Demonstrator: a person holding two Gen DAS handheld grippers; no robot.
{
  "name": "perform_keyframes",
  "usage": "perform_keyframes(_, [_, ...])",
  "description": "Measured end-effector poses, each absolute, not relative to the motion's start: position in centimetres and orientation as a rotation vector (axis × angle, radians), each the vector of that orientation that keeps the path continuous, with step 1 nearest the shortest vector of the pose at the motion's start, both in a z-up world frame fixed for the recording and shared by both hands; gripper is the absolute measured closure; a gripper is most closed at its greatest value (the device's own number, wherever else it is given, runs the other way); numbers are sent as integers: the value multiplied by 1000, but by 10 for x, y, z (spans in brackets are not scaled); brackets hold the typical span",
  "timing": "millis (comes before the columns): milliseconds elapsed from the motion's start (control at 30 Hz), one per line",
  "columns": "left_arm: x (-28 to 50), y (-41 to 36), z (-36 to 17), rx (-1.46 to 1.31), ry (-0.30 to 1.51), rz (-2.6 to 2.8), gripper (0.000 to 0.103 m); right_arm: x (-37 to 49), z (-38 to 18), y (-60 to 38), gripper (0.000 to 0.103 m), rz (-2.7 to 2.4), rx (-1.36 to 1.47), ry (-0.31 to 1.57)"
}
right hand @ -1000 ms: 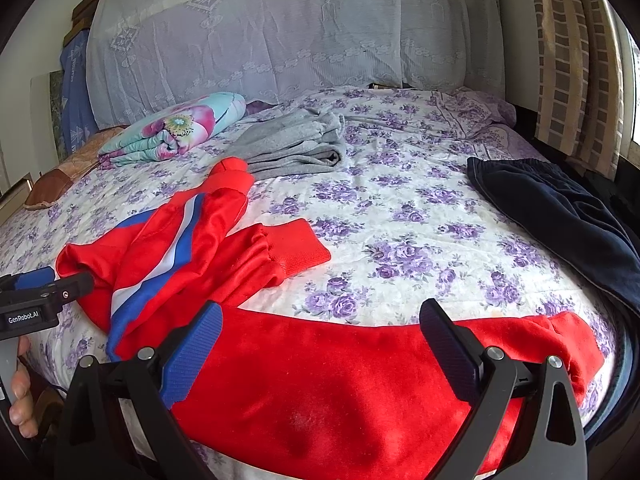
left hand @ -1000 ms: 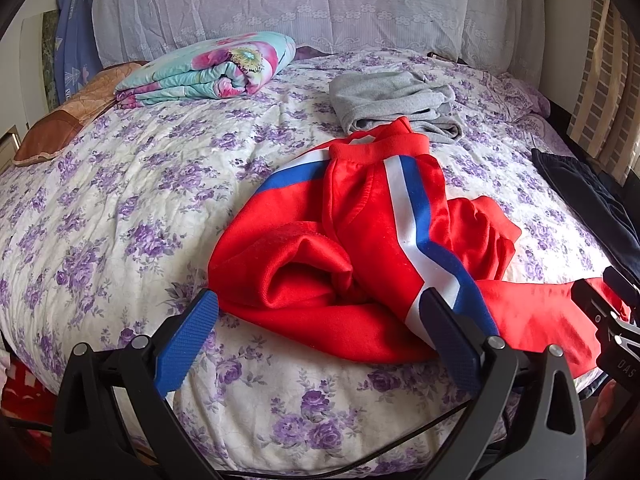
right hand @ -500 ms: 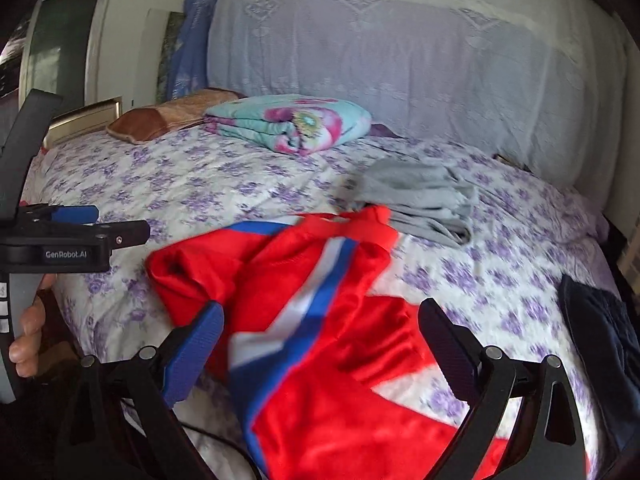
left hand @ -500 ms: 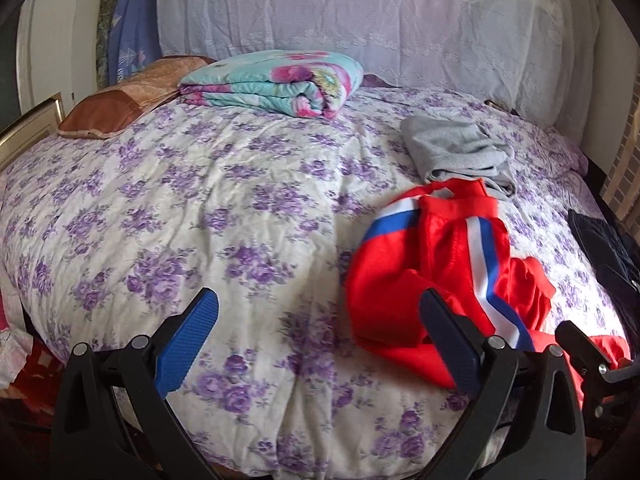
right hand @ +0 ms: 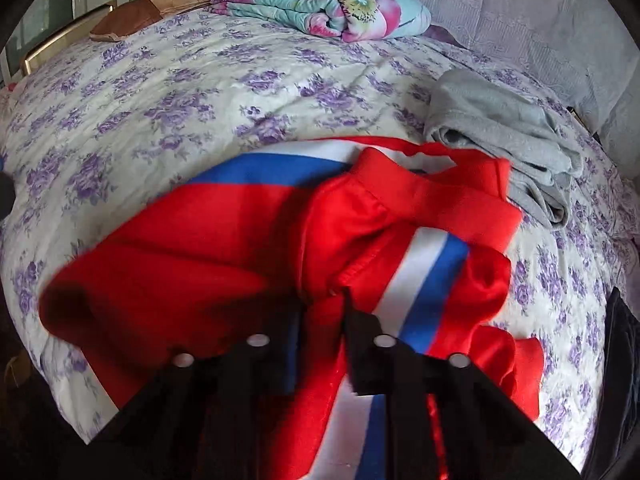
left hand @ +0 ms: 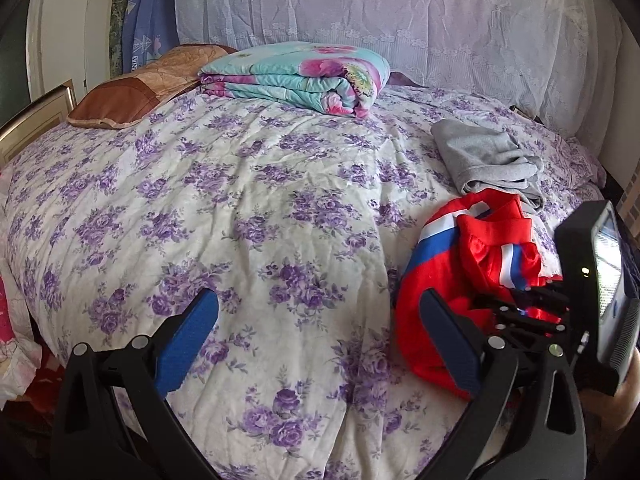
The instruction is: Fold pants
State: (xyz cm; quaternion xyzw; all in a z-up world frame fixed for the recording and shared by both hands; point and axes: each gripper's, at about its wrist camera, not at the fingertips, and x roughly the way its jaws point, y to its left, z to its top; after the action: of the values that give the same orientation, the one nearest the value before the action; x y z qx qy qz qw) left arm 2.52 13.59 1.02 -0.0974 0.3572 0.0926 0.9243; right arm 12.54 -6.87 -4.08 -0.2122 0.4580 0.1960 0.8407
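The bed [left hand: 280, 208], spread with a white sheet of purple flowers, fills both views. At its head lies a folded floral quilt [left hand: 296, 76] beside a brown pillow [left hand: 132, 88]. A crumpled grey garment [left hand: 488, 160] sits toward the far right of the bed, touching the waistband end of the red pants [right hand: 248, 248]. Those pants, with a white and blue side stripe, lie bunched on the near right part of the bed, 1 leg trailing toward the edge. A dark garment [right hand: 624, 360] shows at the right margin of the right wrist view.

The left tongs [left hand: 320, 336] hover over bare sheet just left of the pants, fingers spread wide with nothing between them. The right tongs [right hand: 320, 332] have just been closing and are now clenched on a fold of red pants fabric near the stripe; in the left wrist view the right tongs sit pressed into the cloth.
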Motion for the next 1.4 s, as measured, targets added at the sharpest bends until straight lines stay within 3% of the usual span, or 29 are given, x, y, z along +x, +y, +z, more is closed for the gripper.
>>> perform_keyframes(233, [77, 99, 30, -33, 718, 108, 5, 119, 9, -223, 92, 297, -106, 862])
perform_keyframes(333, [117, 72, 34, 47, 744, -10, 5, 129, 0, -275, 91, 252, 20, 904])
perform_keyframes(567, [233, 8, -9, 72, 1021, -355, 5, 130, -38, -298, 86, 278, 184, 974])
perform_keyframes(733, [264, -34, -49, 148, 1150, -401, 5, 130, -41, -309, 82, 274, 218, 975])
perform_keyframes(767, [262, -43, -54, 165, 1155, -410, 10, 130, -41, -311, 82, 272, 215, 973])
perform_keyframes(800, [258, -51, -56, 198, 1145, -408, 30, 130, -40, -312, 82, 268, 209, 969])
perform_keyframes(833, [250, -60, -56, 217, 1129, -416, 37, 130, -38, -314, 82, 261, 199, 961])
perform_keyframes(900, [240, -66, -50, 194, 1117, -437, 83, 131, -31, -314, 82, 239, 169, 942])
perform_keyframes(933, [237, -64, -44, 164, 1112, -444, 90, 132, -27, -315, 83, 227, 150, 927])
perform_keyframes(1167, [169, -6, 29, -28, 855, -401, 92, 156, 17, -290, 96, 264, -12, 842])
perform_keyframes(1400, [108, 106, 111, -229, 634, -152, 90, 201, 115, -168, 97, 493, -183, 667])
